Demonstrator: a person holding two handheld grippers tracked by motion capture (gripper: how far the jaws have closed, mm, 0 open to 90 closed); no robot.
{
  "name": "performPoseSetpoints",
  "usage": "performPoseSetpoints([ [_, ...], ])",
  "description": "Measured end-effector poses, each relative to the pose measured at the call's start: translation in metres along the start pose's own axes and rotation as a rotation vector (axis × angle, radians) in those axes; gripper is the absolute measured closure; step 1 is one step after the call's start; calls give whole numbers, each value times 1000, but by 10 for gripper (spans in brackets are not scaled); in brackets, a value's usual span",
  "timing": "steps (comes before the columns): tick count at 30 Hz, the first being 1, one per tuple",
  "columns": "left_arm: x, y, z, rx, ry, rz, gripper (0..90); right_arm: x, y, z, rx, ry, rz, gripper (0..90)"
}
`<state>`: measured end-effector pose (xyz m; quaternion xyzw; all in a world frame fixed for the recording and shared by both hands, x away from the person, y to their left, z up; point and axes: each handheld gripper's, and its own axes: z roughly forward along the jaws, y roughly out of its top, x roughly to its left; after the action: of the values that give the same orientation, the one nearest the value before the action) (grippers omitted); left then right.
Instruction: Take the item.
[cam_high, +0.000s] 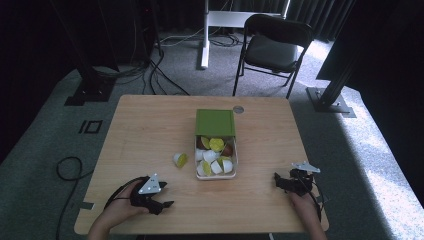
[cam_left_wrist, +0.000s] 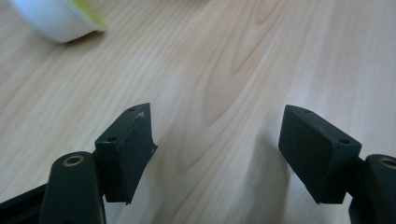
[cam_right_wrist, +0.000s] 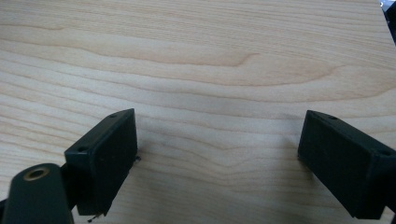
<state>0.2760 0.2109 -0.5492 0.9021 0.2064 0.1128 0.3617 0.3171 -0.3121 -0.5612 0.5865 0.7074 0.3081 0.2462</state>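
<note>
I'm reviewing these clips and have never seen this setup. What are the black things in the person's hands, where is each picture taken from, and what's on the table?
A person sits at a wooden table holding a hand-held two-jaw tool in each hand: the left tool and the right tool.

The high view looks down from above. The two close-ups come from cameras riding on each tool, looking along its black jaws: left tool, right tool. Both have their jaws apart with just bare wood between them, so nothing is held.

On the table stands a white box of small capsules, its green lid open. One loose white and yellow capsule lies beside the box, nearer the left tool.
</note>
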Motion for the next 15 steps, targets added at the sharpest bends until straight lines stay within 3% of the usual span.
performPoseSetpoints([
  [4, 5, -10, -7, 4, 32, -24, 262, 0, 0, 0, 0, 0, 0, 114],
  [9, 17, -20, -16, 1, 99, -110, 261, 0, 0, 0, 0, 0, 0, 114],
  [11, 20, -24, -18, 7, 102, -151, 261, 0, 0, 0, 0, 0, 0, 114],
  [15, 25, -30, -21, -10, 131, -187, 262, 0, 0, 0, 0, 0, 0, 114],
])
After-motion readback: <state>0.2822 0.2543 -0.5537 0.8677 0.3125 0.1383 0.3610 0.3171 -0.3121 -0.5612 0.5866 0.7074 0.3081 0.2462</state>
